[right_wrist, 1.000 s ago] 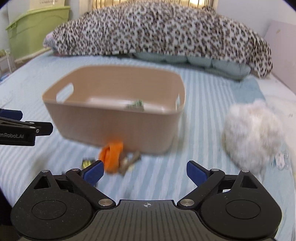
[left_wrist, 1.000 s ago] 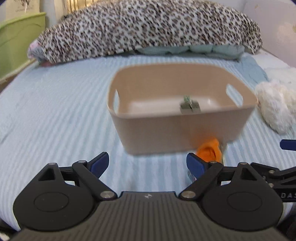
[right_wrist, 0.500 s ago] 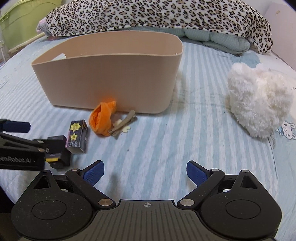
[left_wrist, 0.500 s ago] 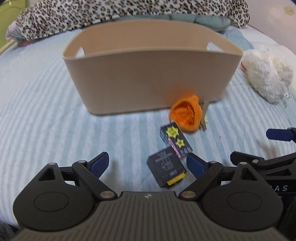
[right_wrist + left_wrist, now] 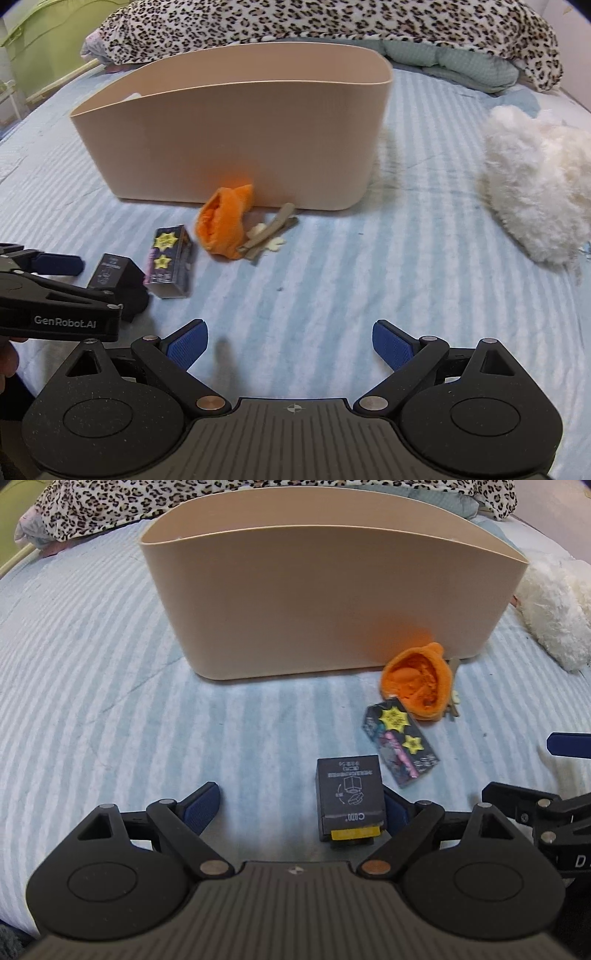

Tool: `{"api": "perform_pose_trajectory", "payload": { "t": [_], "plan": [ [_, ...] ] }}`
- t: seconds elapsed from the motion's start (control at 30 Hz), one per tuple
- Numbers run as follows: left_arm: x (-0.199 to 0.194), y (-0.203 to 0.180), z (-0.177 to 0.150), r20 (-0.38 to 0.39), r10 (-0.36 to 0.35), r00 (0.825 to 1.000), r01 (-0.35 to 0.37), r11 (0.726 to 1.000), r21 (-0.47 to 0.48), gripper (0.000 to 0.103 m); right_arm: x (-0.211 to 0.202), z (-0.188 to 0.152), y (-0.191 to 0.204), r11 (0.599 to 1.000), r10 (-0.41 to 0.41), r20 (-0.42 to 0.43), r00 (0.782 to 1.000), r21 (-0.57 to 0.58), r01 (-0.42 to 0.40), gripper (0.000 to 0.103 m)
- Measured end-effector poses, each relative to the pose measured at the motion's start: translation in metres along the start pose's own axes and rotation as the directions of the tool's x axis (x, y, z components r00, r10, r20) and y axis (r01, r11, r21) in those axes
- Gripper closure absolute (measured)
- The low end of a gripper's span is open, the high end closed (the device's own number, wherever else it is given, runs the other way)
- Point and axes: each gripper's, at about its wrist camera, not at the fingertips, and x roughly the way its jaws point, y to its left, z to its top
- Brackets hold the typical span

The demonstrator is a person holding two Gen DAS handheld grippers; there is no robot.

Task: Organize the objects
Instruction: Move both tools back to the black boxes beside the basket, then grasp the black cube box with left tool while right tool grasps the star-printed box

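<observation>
Left wrist view: the left gripper (image 5: pixel 301 805) is spread wide, with a small black box (image 5: pixel 349 800) lying between its fingers, close against the right one; whether it is touched cannot be told. A starred carton (image 5: pixel 400 747) and an orange pouch (image 5: pixel 419 683) lie just beyond, before the beige bin (image 5: pixel 321 602). The bin's inside is hidden.

Right wrist view: the right gripper (image 5: pixel 288 345) is wide open over bare striped bedsheet (image 5: pixel 369 277), holding nothing. Shown more fully here: a hair clip (image 5: pixel 267 236) touching the pouch, and a white fluffy toy (image 5: pixel 535 184) well apart.

Judged: sorting has barely begun; five items remain outside.
</observation>
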Motion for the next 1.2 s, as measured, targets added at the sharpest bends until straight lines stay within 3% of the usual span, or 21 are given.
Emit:
{"api": "perform_pose_trajectory", "payload": {
  "t": [0.5,0.63,0.7,0.8,0.9,0.93,1.0,1.07,1.2],
  "plan": [
    [0.008,0.042,0.01,-0.017,0.029,0.999,-0.03,0.999,-0.034,0.013,0.027,0.003,0.048,0.995,0.061,-0.008,0.998,-0.073,-0.062,0.01],
    [0.007,0.044,0.011,-0.012,0.033,0.999,-0.034,0.999,-0.021,0.019,0.034,0.005,0.06,0.995,0.067,0.009,0.998,-0.074,-0.067,0.013],
    [0.005,0.046,0.011,-0.011,0.034,0.999,-0.034,0.999,-0.022,0.021,0.037,0.006,0.067,0.995,0.068,0.02,0.998,-0.077,-0.066,0.018],
    [0.004,0.048,0.011,-0.002,0.042,0.999,-0.042,0.999,-0.028,0.034,0.041,0.006,0.076,0.995,0.067,0.031,0.997,-0.08,-0.064,0.03],
    [0.002,0.048,0.012,0.007,0.055,0.998,-0.054,0.998,-0.034,0.055,0.042,0.008,0.079,0.994,0.071,0.035,0.997,-0.082,-0.068,0.043],
    [-0.001,0.048,0.012,0.013,0.056,0.998,-0.056,0.998,-0.04,0.068,0.042,0.008,0.081,0.994,0.075,0.038,0.996,-0.087,-0.072,0.052],
    [-0.004,0.049,0.012,0.023,0.056,0.998,-0.055,0.997,-0.06,0.07,0.04,0.007,0.083,0.993,0.074,0.044,0.996,-0.096,-0.07,0.064],
    [-0.004,0.049,0.01,0.027,0.06,0.998,-0.058,0.996,-0.073,0.07,0.038,0.005,0.084,0.991,0.078,0.045,0.996,-0.11,-0.073,0.082],
    [-0.008,0.047,0.012,0.029,0.071,0.997,-0.069,0.995,-0.072,0.07,0.034,0.002,0.078,0.989,0.085,0.046,0.995,-0.122,-0.079,0.082]
  ]
}}
